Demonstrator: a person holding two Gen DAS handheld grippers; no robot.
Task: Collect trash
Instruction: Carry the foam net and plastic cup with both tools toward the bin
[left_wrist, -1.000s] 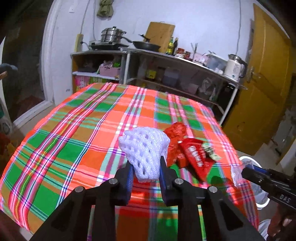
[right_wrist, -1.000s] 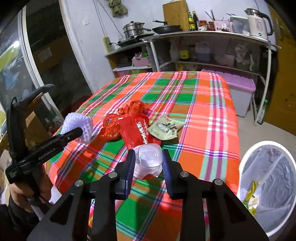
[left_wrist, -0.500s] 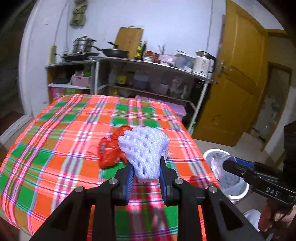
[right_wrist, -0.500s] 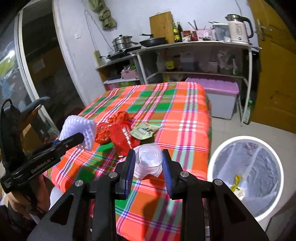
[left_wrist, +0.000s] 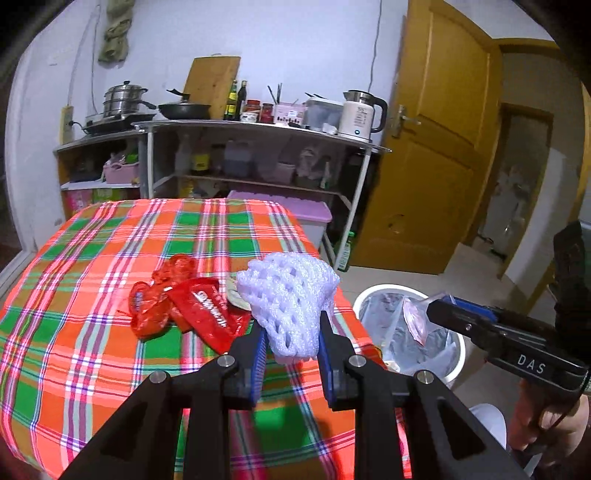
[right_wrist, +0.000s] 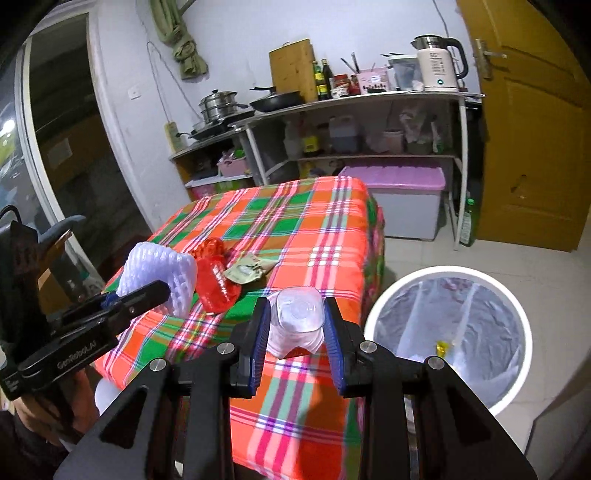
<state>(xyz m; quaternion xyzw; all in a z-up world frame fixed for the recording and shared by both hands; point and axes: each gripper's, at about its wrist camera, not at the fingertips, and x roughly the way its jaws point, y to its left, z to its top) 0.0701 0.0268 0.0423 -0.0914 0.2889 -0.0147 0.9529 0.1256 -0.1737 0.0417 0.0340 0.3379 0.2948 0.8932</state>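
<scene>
Both grippers have swung away from the table toward the white bin since 1 second ago: the bin, then only a sliver at the frame edge, now fills the lower right of the right wrist view and sits right of centre in the left wrist view. In the left wrist view the left gripper (left_wrist: 290, 341) is clamped narrow on a white foam fruit net (left_wrist: 291, 295), held above the near right corner of the plaid tablecloth (left_wrist: 92, 295), beside but not yet over the bin (left_wrist: 373, 295). In the right wrist view the right gripper (right_wrist: 297, 332) pinches a crushed clear plastic bottle (right_wrist: 295, 321) just left of the bin (right_wrist: 384, 299), over the table's edge. This looks like the carry step, with 2 pieces of trash on their way to be dropped. Next, each tool likely needs to travel further until its load hangs above the bin's lined opening, then spread its fingers; the light net may cling to the pads, so a small shake could help. Left on the cloth, in the middle left of the left wrist view, are red wrappers (left_wrist: 177, 306), with a pale green packet (right_wrist: 247, 271) beside them in the right wrist view; those seem to be the remaining trash.
</scene>
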